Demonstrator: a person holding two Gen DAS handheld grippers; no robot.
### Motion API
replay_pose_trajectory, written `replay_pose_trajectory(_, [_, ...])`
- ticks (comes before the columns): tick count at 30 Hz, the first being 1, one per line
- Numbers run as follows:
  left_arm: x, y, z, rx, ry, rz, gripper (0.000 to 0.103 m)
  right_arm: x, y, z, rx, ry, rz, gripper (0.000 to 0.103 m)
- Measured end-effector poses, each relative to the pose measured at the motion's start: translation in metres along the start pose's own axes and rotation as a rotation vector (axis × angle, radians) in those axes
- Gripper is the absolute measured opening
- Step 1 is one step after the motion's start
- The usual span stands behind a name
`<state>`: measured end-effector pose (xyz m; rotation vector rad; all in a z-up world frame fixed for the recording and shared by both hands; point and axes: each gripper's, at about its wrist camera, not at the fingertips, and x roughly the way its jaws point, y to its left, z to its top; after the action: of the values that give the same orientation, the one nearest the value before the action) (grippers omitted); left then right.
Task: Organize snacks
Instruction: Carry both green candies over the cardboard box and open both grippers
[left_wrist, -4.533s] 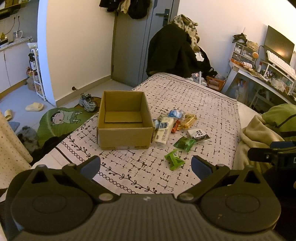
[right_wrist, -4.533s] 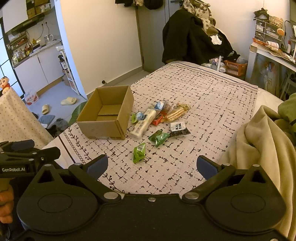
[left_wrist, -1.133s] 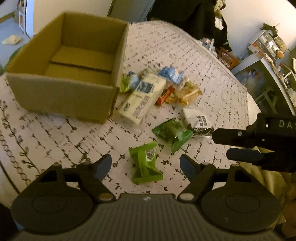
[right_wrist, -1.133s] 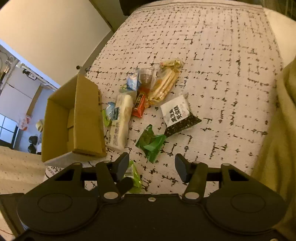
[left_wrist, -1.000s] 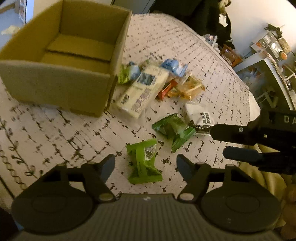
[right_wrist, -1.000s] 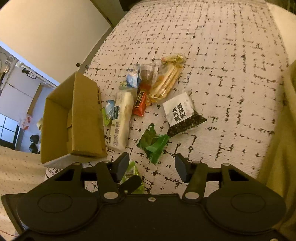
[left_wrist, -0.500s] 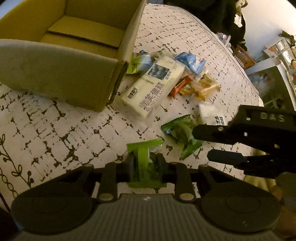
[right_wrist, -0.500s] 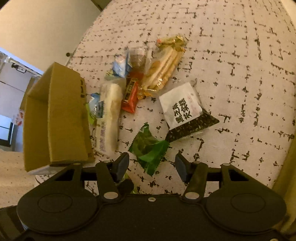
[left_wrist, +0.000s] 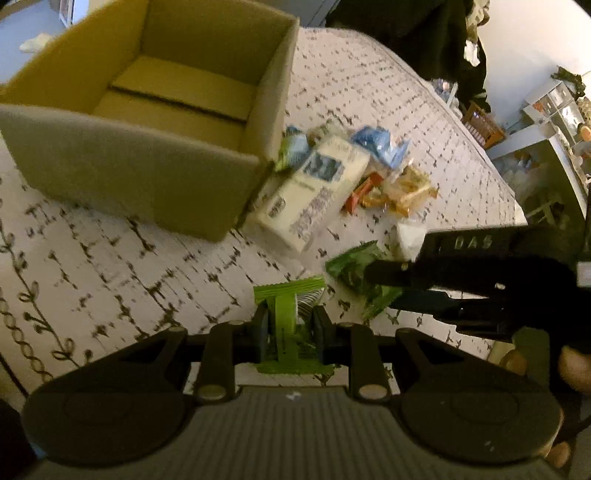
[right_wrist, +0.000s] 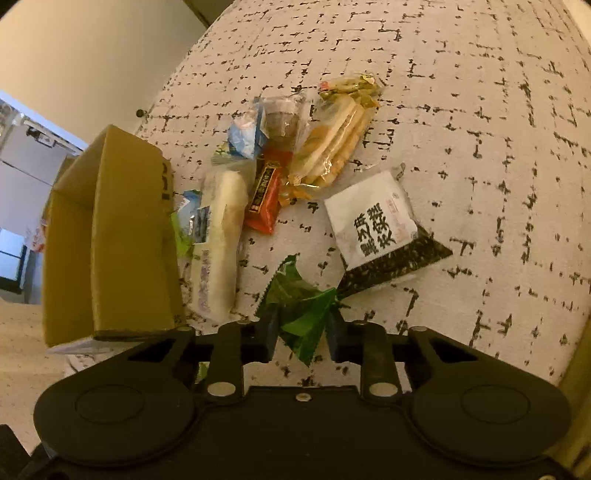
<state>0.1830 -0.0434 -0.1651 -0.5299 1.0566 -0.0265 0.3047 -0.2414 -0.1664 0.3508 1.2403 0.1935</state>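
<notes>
Snack packets pinched, box not yet loaded

Cardboard box (left_wrist: 147, 122) is seen at the left on the bed (left_wrist: 92, 266), open-topped and empty, its walls stiff and matte. Just right of it, the rest of the snacks are heaped: a long cream packet (left_wrist: 314, 192), a blue packet (left_wrist: 376, 142), a red bar (right_wrist: 264, 197), a clear bag of biscuits (right_wrist: 332, 144) and a white-and-black pouch (right_wrist: 380, 229).

The left gripper (left_wrist: 290, 328) is closed on a bright green packet (left_wrist: 286, 314), which is clamped across its middle seam. The right gripper (right_wrist: 301, 328) is closed on a dark green packet (right_wrist: 299, 306), caught near one crimped end.

Both wrappers are thin, glossy and crinkled, so a slip is judged possible once they are lifted, chiefly for the dark green packet, which is held off-centre and could swing or twist out. Contents could be crushed if too much squeeze is applied. The grippers are near each other, so a collision is judged likely if both are carried to the box at once. The soft bed could let the box shift if its wall is nudged.
</notes>
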Motion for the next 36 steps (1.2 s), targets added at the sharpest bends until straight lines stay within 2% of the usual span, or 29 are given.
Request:
replay_pose_trajectory(12, [-0.062, 0.010, -0.001, 0.024, -0.133, -0.004, 0.023, -0.054, 0.029, -0.028, -0.139, -0.152, 0.041, 0.023])
replay_pose_trajectory(24, [-0.120, 0.019, 0.000, 0.027, -0.269, -0.004, 0.023, -0.100, 0.065, -0.049, -0.270, -0.335, 0.129, 0.023])
replay_pose_trajectory(36, [-0.148, 0.033, -0.002, 0.034, -0.317, 0.017, 0.023, -0.111, 0.104, -0.068, -0.336, -0.418, 0.231, 0.023])
